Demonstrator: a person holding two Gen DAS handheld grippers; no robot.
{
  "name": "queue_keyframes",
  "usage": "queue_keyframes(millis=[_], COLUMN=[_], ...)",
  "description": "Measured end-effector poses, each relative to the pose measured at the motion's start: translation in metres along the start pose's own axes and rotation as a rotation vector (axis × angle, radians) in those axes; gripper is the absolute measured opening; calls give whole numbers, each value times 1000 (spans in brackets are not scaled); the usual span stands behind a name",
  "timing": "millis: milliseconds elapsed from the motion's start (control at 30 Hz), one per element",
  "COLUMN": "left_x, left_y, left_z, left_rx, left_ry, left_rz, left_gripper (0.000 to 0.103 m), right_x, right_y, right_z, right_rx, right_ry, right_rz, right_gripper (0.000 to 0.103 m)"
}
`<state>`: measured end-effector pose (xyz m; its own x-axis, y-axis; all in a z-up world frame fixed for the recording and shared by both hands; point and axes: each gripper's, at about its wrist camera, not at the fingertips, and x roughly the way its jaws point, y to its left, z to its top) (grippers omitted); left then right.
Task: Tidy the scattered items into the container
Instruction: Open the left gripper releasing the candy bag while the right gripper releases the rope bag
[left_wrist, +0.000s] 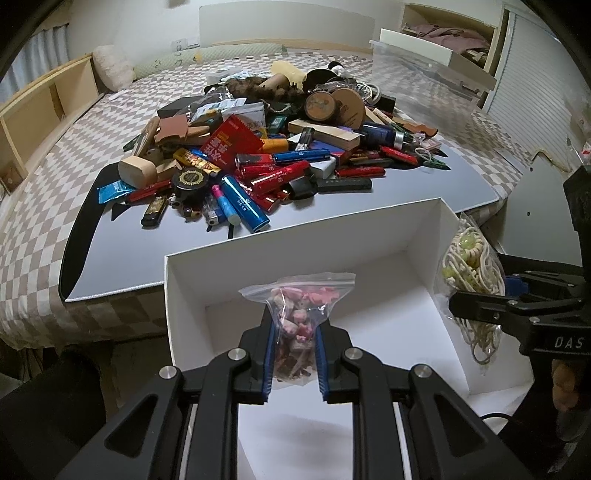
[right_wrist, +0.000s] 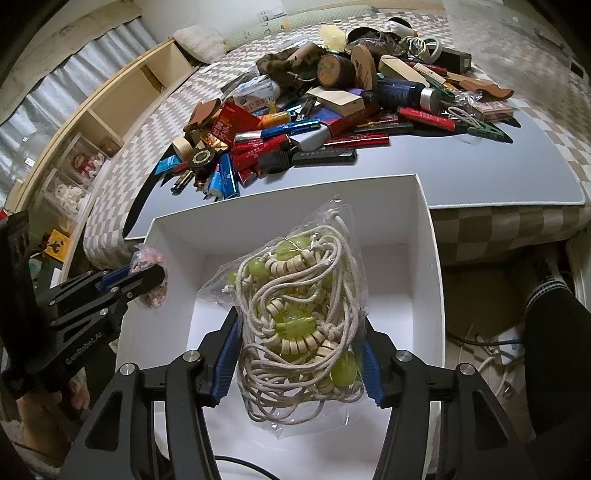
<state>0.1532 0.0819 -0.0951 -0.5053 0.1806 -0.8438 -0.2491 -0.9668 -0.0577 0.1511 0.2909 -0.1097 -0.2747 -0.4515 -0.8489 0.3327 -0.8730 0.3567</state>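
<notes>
Bag of pink pieces (left_wrist: 295, 325) hangs clamped in my left gripper (left_wrist: 294, 363) over the white box (left_wrist: 369, 236); my right gripper (right_wrist: 299, 363) is clamped on the bag of cord and green beads (right_wrist: 299, 321) at three o'clock from it. I'd lower both until they nearly rest inside, then part the fingers gently. Toward twelve o'clock, the pile (left_wrist: 258, 147) waits on the grey mat (left_wrist: 424, 184).

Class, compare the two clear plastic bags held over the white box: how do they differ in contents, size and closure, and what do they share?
The left tool holds a clear zip-top bag of small pink pieces; the right tool holds a clear bag of cream cord with yellow-green beads. The pink bag looks smaller and shows a zip strip on top; the cord bag looks bulkier, with no zip visible. Both hang over the white box, each clamped between blue pads.
</notes>
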Motion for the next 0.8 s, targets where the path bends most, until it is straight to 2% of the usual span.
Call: queue_keyframes(millis=[33,67,133,800], left_x=[0,0,-2,-5], left_y=[0,1,1,2], left_z=[0,0,0,1], left_rx=[-3,-6,-7,-17], left_ry=[1,1,-7,-12], left_rz=[1,1,4,0], left_gripper=[23,33,44,44], right_x=[1,1,3,1], right_y=[0,0,1,-5], right_z=[0,0,0,4], right_rx=[0,1,-1,30], right_ry=[3,6,10,7], right_rz=[-1,-1,-3,8], right_gripper=[60,62,66,66])
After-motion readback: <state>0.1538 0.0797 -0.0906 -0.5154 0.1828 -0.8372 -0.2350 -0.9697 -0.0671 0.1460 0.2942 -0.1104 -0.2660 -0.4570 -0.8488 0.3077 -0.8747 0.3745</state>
